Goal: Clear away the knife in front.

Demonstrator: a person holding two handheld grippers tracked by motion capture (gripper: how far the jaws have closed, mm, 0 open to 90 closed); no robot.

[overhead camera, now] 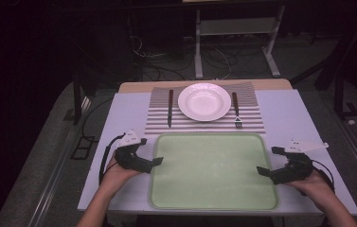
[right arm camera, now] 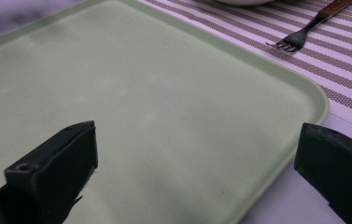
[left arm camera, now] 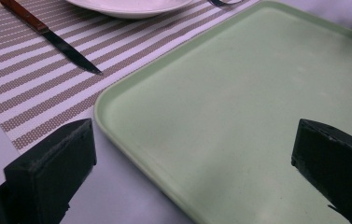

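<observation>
One pale green rectangular plastic tray with rounded corners (overhead camera: pixel 214 170) lay empty at the near middle of the light grey tabletop (overhead camera: pixel 285 118), its near edge close to the tabletop's near edge. Beyond it lay one brown-and-white striped woven placemat (overhead camera: pixel 204 124), just beside the tray's far rim. On the placemat stood one round white shallow plate (overhead camera: pixel 204 101), with one wooden-handled table knife (overhead camera: pixel 170 108) to its left and one wooden-handled metal fork (overhead camera: pixel 236 111) to its right, each apart from the plate.

Two claws were in view, one in each hand. The left claw (overhead camera: pixel 159 161) hovered at the tray's left rim, and the left gripper view showed its two black jaws spread wide, one over the bare tabletop and one over the tray's floor, with the rim between them and nothing pressed. The right claw (overhead camera: pixel 262 171) was at the tray's right rim; in the right gripper view its jaws also stood wide, one over the tray and one over the tabletop, gripping nothing. Whether either claw touched the tray could not be made out.

No brand, label or writing could be read anywhere.

In the left gripper view the plate was cut off at the top edge, the knife's handle ran out of the corner, and a sliver of the fork showed at the top. In the right gripper view the fork's handle was cut off. The room behind the tabletop was dark, with a pale metal frame (overhead camera: pixel 235 42) and floor cables hard to make out.
</observation>
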